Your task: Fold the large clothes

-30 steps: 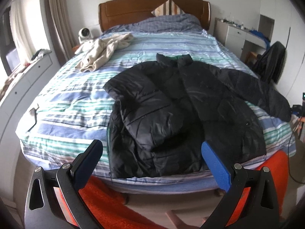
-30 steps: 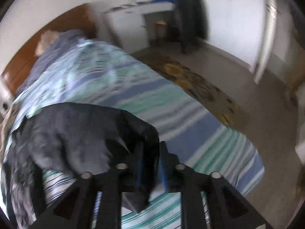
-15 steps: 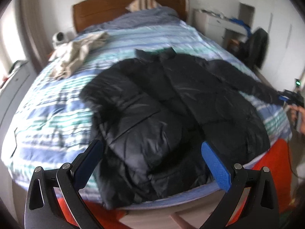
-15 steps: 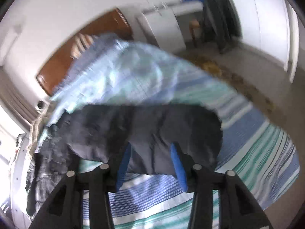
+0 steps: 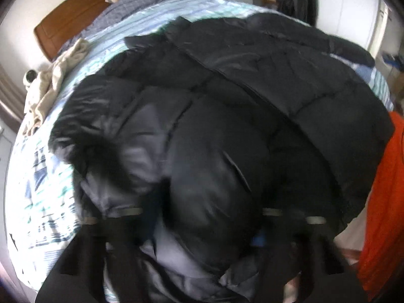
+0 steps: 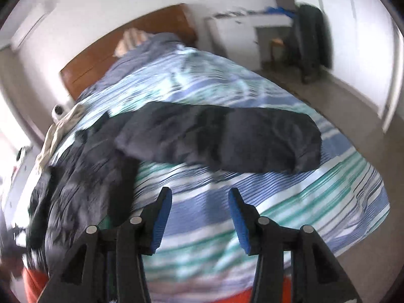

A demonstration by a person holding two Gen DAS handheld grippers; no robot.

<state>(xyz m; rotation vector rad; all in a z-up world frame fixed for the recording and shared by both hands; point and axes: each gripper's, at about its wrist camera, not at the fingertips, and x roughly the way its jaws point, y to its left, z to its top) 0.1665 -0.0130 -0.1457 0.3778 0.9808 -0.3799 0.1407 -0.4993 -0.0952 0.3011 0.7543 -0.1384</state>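
A large black puffer jacket (image 5: 227, 116) lies on the striped bed (image 5: 45, 192) and fills the left wrist view. My left gripper (image 5: 202, 229) is pressed low into the jacket's hem, its fingers blurred and mostly buried in dark fabric; I cannot tell how the jaws stand. In the right wrist view my right gripper (image 6: 200, 222) is open and empty above the striped cover (image 6: 252, 192). The jacket's right sleeve (image 6: 227, 139) lies stretched out across the bed just beyond the fingertips. The jacket body (image 6: 83, 166) is at the left.
A beige garment (image 5: 50, 83) lies near the wooden headboard (image 5: 75, 17). An orange cloth (image 5: 383, 202) hangs at the bed's foot. A white dresser (image 6: 237, 35) and a chair with dark clothes (image 6: 310, 40) stand right of the bed.
My left gripper has dropped forward onto the jacket's hem. My right gripper has let go of the sleeve, opened wide and pulled back; the sleeve now lies flat.
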